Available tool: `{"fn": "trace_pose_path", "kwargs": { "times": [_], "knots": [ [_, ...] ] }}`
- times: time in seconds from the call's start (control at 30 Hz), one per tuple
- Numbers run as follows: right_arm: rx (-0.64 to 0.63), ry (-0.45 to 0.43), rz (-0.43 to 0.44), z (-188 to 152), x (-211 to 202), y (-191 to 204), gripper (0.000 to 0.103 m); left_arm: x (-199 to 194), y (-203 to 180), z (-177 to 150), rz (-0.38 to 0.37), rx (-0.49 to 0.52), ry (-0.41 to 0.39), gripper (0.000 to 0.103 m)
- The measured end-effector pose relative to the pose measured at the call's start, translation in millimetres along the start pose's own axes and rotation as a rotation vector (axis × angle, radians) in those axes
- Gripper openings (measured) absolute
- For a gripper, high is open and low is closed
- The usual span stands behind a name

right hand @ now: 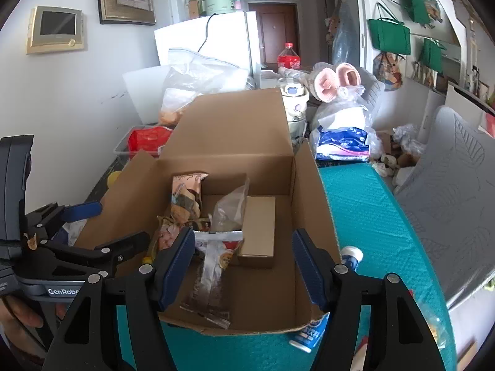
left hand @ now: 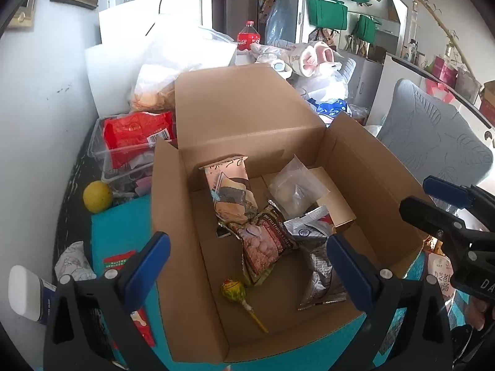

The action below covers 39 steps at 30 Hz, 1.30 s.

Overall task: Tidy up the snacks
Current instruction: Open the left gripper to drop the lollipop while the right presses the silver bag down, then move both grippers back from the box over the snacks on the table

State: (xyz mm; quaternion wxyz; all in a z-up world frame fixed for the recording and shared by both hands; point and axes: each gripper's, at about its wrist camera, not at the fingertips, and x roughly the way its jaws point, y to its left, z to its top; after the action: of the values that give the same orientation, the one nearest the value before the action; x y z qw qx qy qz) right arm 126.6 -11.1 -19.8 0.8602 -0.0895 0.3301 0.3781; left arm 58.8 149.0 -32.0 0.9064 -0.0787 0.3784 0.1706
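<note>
Snacks lie inside our open cardboard box (left hand: 247, 117) on the teal mat (right hand: 371, 216): a lollipop (left hand: 233, 290), a silver packet (left hand: 321, 266). We hold the left gripper (left hand: 247, 266) and right gripper (right hand: 244, 266) spread wide, empty; "GenRobo" reads on the left one; a Coca-Cola bottle (left hand: 248, 35) stands behind
</note>
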Motion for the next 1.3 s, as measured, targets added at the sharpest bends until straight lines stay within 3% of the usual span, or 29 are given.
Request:
{"fn": "trace_pose_path", "kwargs": {
  "times": [0.27, 0.47, 0.7, 1.07, 1.3],
  "knots": [
    [0.014, -0.010, -0.031, -6.2, -19.6, -5.4, 0.066, -21.4, -15.8, -0.2, -0.041, 0.057, -0.047, 0.103],
    [0.014, -0.030, -0.113, -18.1, -44.3, -11.0, 0.066, -35.4, -28.2, -0.8, -0.103, 0.080, -0.064, 0.103],
    [0.065, -0.034, -0.157, -34.1, -70.3, -26.6, 0.068, -44.8, -58.5, -8.2, -0.224, 0.153, -0.052, 0.101],
    [0.145, -0.034, -0.245, -69.9, -111.6, -52.3, 0.068, -62.8, -116.4, -29.0, -0.285, 0.295, -0.076, 0.101],
    [0.206, -0.027, -0.278, -97.6, -133.3, -69.7, 0.068, -60.3, -143.2, -40.7, -0.340, 0.319, -0.047, 0.101]
  ]
}}
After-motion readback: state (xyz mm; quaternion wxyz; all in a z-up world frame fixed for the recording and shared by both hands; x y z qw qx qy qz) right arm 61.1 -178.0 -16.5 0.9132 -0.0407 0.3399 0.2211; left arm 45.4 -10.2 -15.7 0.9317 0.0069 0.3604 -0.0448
